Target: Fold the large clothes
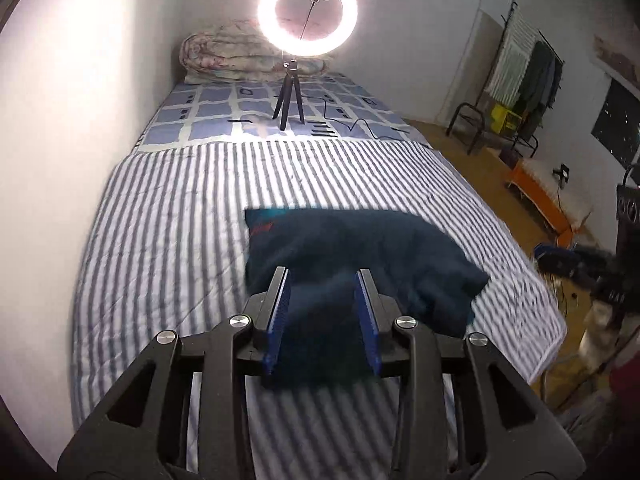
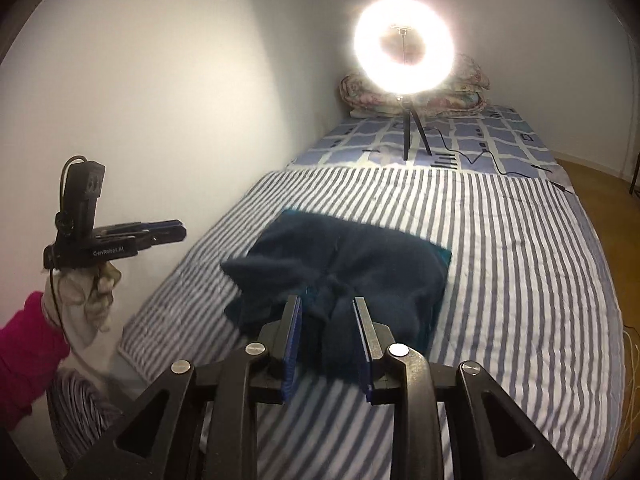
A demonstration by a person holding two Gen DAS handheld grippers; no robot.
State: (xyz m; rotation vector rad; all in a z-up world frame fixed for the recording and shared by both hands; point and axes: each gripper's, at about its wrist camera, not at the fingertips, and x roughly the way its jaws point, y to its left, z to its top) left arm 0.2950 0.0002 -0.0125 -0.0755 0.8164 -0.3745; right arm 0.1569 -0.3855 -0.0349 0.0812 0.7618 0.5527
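Over on the left, the left gripper (image 2: 176,232) hangs in the air beside the wall, fingers spread apart, nothing in them. Dark navy garment (image 2: 340,272) sits bunched mid-bed on the striped sheet (image 2: 520,280). Right gripper (image 2: 328,340) hovers just above its near edge, fingers wide too.

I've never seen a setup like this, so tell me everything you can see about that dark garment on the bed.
The garment is dark navy, soft and fleecy-looking, with a teal lining edge at its far corners and a small red mark near one. It lies in a rough, lumpy rectangle on the striped sheet, bunched toward the near side. Neither open gripper holds it, left or right.
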